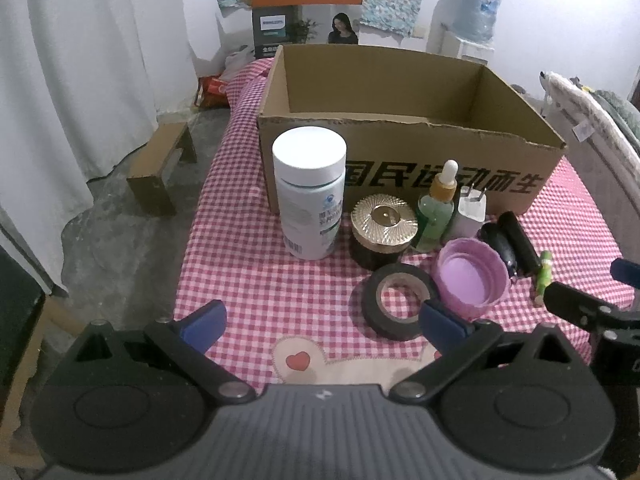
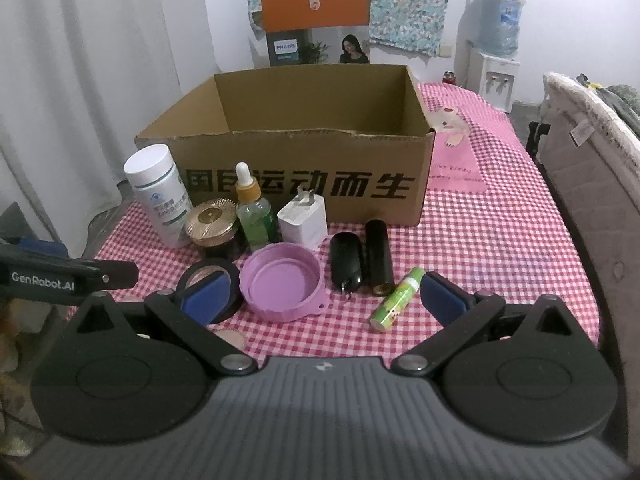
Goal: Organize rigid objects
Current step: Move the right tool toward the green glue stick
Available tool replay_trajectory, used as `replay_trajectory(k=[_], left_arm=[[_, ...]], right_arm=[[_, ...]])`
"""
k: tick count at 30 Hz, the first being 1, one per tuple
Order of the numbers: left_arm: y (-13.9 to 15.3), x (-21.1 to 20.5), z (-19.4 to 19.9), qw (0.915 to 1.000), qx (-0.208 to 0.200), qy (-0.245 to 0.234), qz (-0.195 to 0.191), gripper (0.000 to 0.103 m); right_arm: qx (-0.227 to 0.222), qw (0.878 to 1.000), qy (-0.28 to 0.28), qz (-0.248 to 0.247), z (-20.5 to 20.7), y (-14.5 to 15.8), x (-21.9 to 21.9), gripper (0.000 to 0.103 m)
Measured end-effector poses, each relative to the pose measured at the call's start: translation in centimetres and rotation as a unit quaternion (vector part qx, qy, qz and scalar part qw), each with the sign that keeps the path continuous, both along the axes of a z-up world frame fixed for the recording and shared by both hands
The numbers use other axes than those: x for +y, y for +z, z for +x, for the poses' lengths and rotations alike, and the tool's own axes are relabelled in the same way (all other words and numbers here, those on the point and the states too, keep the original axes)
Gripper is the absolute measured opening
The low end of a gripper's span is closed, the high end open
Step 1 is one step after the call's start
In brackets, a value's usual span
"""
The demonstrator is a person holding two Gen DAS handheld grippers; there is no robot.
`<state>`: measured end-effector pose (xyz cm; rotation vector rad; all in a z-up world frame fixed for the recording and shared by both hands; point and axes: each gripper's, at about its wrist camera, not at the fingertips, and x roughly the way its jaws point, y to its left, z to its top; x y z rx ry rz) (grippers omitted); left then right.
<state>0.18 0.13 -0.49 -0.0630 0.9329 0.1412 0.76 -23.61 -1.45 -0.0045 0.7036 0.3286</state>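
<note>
An open cardboard box stands on the checked tablecloth, nothing visible inside. In front of it stand a white pill bottle, a gold-lidded jar, a green dropper bottle and a white charger plug. Nearer lie a black tape roll, a purple lid, two black cylinders and a small green tube. My left gripper is open behind the tape. My right gripper is open, around the purple lid.
The table drops off at its left edge to a concrete floor with a cardboard piece. A padded chair back stands at the right. An orange product box and a water dispenser stand behind.
</note>
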Motion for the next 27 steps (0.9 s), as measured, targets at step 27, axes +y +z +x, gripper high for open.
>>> replay_trajectory(k=[27], left_arm=[[-0.23,-0.02,0.11,0.9998,0.013,-0.005,0.011,0.103]], right_arm=[[0.019,1.0,0.009,0.005,0.2,-0.43,0.31,0.102]])
